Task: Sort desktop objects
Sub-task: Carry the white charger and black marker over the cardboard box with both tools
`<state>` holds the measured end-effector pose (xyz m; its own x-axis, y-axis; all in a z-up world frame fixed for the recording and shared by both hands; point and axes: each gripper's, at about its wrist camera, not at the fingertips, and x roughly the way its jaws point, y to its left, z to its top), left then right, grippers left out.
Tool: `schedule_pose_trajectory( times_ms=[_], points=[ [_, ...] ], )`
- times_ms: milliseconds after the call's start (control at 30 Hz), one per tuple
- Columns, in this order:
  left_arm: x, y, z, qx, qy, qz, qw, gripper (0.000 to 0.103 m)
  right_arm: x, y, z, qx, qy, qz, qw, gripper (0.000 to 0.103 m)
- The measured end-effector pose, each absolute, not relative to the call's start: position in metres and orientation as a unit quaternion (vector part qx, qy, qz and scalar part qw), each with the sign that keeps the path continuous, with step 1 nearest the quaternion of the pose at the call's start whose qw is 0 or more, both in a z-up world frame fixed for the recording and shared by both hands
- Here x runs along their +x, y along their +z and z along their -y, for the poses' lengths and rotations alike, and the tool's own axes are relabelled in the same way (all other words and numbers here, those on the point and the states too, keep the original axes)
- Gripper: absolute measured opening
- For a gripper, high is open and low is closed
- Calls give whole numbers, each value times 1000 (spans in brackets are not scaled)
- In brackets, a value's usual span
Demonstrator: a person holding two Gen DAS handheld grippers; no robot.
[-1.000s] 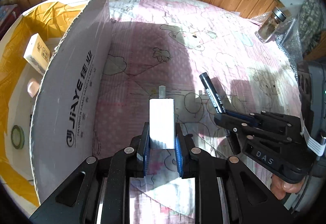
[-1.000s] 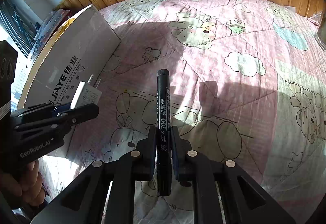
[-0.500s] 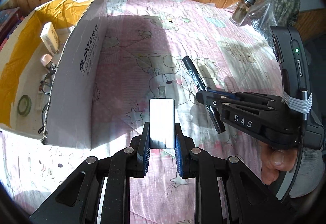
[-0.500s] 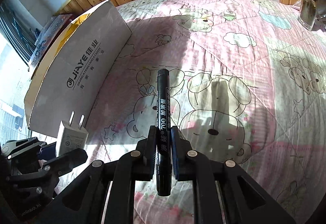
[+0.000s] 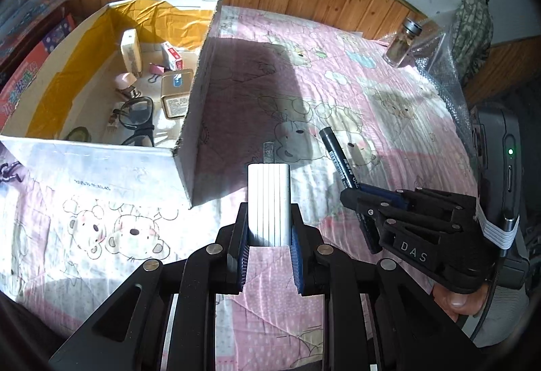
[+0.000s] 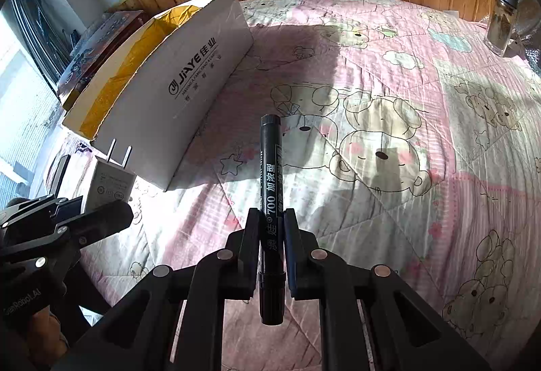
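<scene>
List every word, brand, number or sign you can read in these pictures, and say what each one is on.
"JiAYE 佳业": side of the cardboard box; the smaller lines beneath are too small to read.
"700 加浓型": black marker held in the right gripper.
"DAS": side of the right gripper, left wrist view.
"GenRobot.AI": left gripper, right wrist view.
White charger: markings too small.
Tin in the box: label unreadable.

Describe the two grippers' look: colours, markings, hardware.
Both are matte black linkage frames with silver rivets. Left gripper has ribbed blue pads and white "GenRobot.AI" lettering. Right gripper reads "DAS", and behind it sits a black module with a green LED and white straps.
</scene>
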<state>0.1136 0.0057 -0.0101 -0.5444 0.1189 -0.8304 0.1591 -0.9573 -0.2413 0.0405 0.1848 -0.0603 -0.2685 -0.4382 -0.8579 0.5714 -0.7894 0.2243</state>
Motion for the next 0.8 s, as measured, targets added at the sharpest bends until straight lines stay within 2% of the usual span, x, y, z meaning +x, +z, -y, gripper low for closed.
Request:
schedule_pose_trajectory(
  times_ms=[800],
  points=[
    [142,29,124,409,-879,-238,64,21,94,14,-66,455,-785,-134,399,14]
  ],
)
